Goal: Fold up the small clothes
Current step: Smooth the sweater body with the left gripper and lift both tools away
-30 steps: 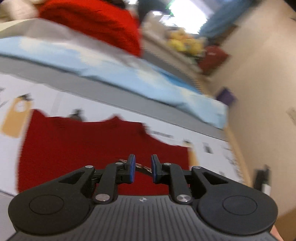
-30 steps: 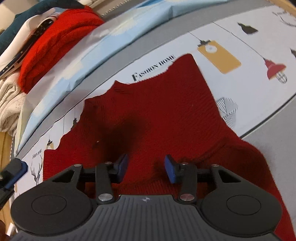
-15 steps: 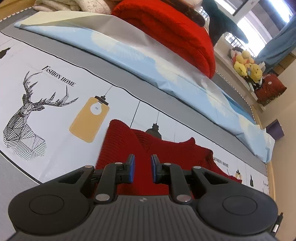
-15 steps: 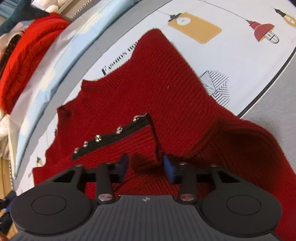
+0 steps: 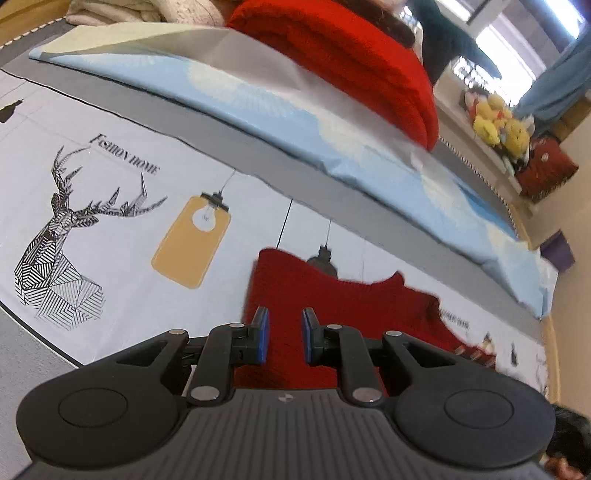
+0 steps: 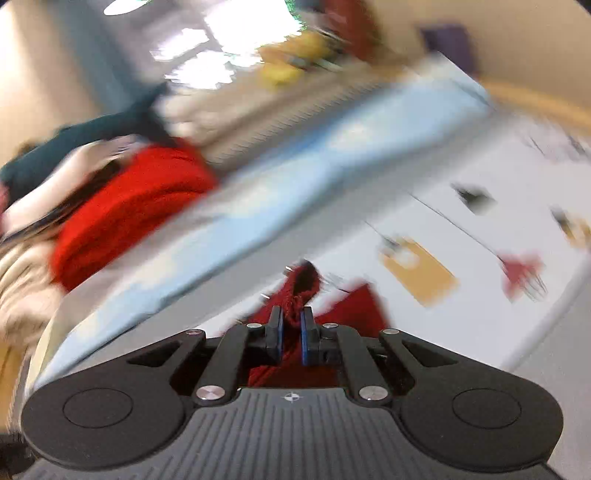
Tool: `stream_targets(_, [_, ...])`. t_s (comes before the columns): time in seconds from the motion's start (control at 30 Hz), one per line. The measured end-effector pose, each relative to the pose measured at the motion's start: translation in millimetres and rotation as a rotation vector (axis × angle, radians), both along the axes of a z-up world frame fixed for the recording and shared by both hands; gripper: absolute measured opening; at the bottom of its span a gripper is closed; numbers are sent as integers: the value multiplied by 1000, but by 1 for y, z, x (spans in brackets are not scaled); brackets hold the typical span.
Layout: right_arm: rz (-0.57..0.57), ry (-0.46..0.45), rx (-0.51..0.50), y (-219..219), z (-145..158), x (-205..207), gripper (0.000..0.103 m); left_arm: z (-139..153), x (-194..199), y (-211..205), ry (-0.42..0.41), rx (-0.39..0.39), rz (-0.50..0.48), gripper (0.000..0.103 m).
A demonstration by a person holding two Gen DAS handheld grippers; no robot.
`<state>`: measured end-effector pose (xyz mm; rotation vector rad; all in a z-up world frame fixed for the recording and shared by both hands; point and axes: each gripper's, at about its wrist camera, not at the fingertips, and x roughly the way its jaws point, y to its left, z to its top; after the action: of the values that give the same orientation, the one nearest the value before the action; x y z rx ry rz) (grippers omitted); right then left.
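Observation:
A small dark red knit sweater point(image 5: 332, 306) lies on a printed white tablecloth point(image 5: 110, 229). My left gripper point(image 5: 283, 334) hovers just above the sweater's left part, jaws a little apart with nothing between them. In the blurred right wrist view my right gripper point(image 6: 291, 334) is shut on a bunched fold of the red sweater point(image 6: 301, 291) and holds it lifted above the cloth.
A light blue folded sheet point(image 5: 295, 122) lies across the back of the table with a bright red folded knit point(image 5: 351, 59) on it. Cream knitwear point(image 5: 147, 7) is stacked at the far left. Yellow plush toys point(image 5: 495, 122) sit on a shelf behind.
My right gripper has closed on the sweater's edge and swung up, tilting its view toward the room. My left gripper opened slightly and stayed over the sweater's left part.

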<state>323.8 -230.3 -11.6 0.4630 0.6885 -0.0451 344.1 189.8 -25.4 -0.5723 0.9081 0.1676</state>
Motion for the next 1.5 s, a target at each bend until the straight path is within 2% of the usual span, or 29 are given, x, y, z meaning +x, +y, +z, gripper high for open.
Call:
stream_targets(0.07, [-32,182,26,-15,-32,10,9,-11,3,-3,30,-4,-18,19])
stream_targets(0.1, [-56,253,39,-20,-46,11,9,-16,4,-4,45,-15,-24,19])
stream_targets(0.13, [-83,283,57,-24,-55,9,9,-23,5,-5,63,-30,-30,19])
stream_targets(0.27, [-65,234,22,-17,-51,10,9,-48,8,-10,122,-85,-63,19])
stream_targets(0.33, [-46,213,17,-15,-46,9,9,-65,9,-17,178,-41,-105,19])
stream_targets(0.4, [-56,246,30,-17,-51,9,10,-80,8,-21,220,36,-134,18])
stream_targets(0.47, [-80,310,57,-28,-58,13,13,-77,7,-21,217,78,-146,19])
stream_targets(0.53, [-135,315,13,-31,-56,10,15,-67,5,-20,185,66,-149,19])
stream_targets(0.6, [-140,236,-39,-28,-42,7,15,-59,4,-20,149,60,-163,19])
stream_targets(0.63, [-116,187,-31,-26,-36,6,16,-60,4,-21,141,57,-171,19])
stream_targets(0.67, [-77,149,1,-23,-33,6,17,-63,6,-22,148,52,-173,19])
stream_targets(0.7, [-31,132,60,-23,-35,8,23,-70,6,-21,172,45,-170,19])
stream_targets(0.77, [10,195,192,-27,-52,14,32,-81,7,-23,213,60,-160,20])
stream_targets(0.8, [-4,269,214,-30,-66,17,32,-81,8,-25,210,79,-163,20])
stream_targets(0.83, [-36,359,175,-33,-79,18,31,-79,8,-26,209,97,-171,20])
stream_targets(0.87, [-54,393,151,-35,-85,17,28,-75,8,-28,205,110,-178,21])
stream_targets(0.93, [-76,377,159,-36,-82,14,30,-66,7,-34,181,146,-201,25])
stream_targets(1.0, [-38,322,107,-27,-61,14,35,-57,3,-40,161,196,-219,28])
stream_targets(1.1, [44,223,16,-14,-33,7,43,-46,-5,-45,140,223,-229,29])
stream_targets(1.33, [113,160,-17,-8,-2,-19,43,-17,-39,-54,77,285,-241,31])
stream_targets(1.5, [173,34,-108,-3,40,-59,43,14,-78,-54,3,322,-247,31])
